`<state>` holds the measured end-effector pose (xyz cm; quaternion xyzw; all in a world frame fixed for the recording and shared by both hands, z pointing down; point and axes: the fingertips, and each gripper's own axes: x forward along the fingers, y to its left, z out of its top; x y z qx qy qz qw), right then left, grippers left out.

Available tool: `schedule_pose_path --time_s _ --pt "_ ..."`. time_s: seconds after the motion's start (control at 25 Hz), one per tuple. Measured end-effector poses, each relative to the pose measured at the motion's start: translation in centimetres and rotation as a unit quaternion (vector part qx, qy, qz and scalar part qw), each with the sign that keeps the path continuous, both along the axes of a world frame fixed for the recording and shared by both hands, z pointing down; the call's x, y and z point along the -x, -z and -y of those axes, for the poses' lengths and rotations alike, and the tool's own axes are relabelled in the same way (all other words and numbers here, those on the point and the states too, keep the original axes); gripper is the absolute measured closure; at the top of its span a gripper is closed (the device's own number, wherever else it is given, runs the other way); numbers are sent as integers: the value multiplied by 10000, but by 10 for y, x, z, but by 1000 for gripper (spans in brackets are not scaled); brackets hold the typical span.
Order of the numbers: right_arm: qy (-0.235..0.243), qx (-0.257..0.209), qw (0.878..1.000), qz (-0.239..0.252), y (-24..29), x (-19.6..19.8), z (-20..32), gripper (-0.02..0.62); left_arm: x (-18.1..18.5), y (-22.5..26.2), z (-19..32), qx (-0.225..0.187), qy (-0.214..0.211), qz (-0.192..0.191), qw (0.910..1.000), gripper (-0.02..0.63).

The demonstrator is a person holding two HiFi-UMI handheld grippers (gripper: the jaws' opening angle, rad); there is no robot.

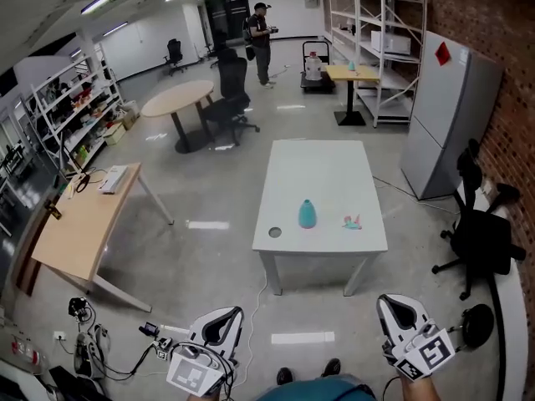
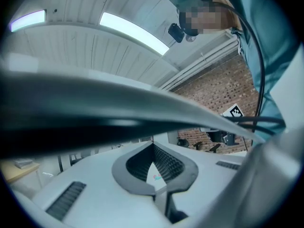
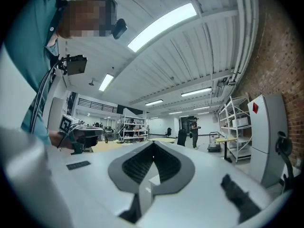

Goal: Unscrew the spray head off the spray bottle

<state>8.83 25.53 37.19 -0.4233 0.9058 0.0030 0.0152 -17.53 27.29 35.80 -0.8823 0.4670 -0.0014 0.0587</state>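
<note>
Both grippers closed and empty, well back from the table.
The teal spray bottle (image 1: 308,214) stands on the white table (image 1: 334,174), far ahead of my left gripper (image 1: 219,326) and right gripper (image 1: 399,314) (a small pink-and-teal piece (image 1: 352,220) lies near its right). I hold both level, side by side, pointing forward.

Open floor (image 1: 217,257) lies before the white table (image 1: 334,161); its far half is bare, while near the front edge a teal bottle (image 1: 308,214) and a small pink-and-teal piece (image 1: 352,221) stand apart; a black chair (image 1: 481,236) stands off the right side, a wooden table (image 1: 84,224) well left
</note>
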Motion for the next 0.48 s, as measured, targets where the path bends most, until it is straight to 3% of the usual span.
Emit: schedule_pose_path --time_s 0.2,0.48 --pt "-58 54 9999 -103 0 17 -26 594 19 6 -19 -85 -58 129 9999 601" --pt "34 91 9997 -240 2 7 -49 595 -1 13 -46 -239 39 61 9997 601"
